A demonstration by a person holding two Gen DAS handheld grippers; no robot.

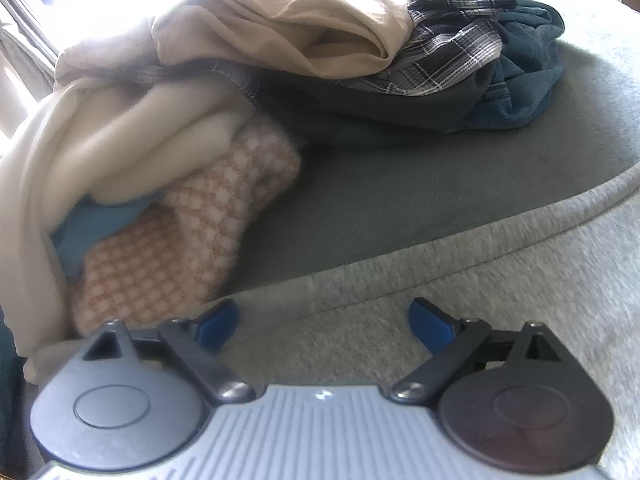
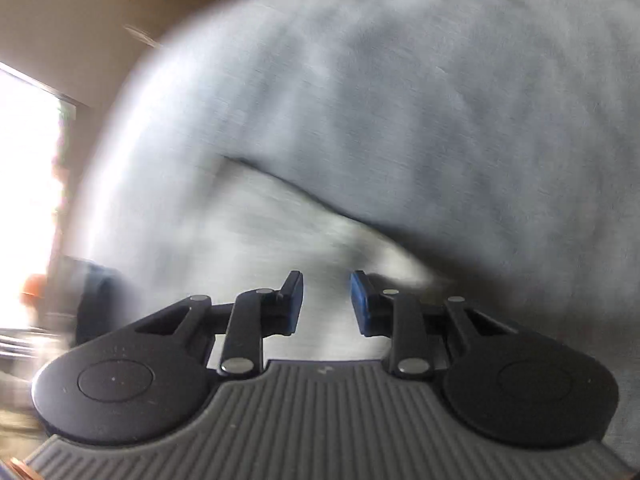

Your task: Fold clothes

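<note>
The left claw (image 1: 324,322) stands with its blue-tipped fingers wide apart and nothing between them, low over a light grey garment (image 1: 460,292) spread flat in the foreground. That garment's piped edge (image 1: 520,240) curves from lower left up to the right, and beyond it lies an open stretch of grey-green surface (image 1: 400,200). The room narrows on the left, where an orange-and-white checked cloth (image 1: 180,248) sits just beside the left finger, tucked under a cream garment (image 1: 100,152) with a strip of blue fabric (image 1: 96,224) between them. Further back a pile closes off the far side: a beige garment (image 1: 288,32) on top, a plaid shirt (image 1: 452,52) beneath it, a dark garment (image 1: 380,108) and a teal one (image 1: 528,64) at the right end.

The right claw (image 2: 326,300) has its fingers somewhat apart, empty, close against blurred light grey fabric (image 2: 400,100) that fills most of the view. A fold edge (image 2: 300,188) runs across it just ahead of the fingertips. A bright window (image 2: 24,160) shows at far left.
</note>
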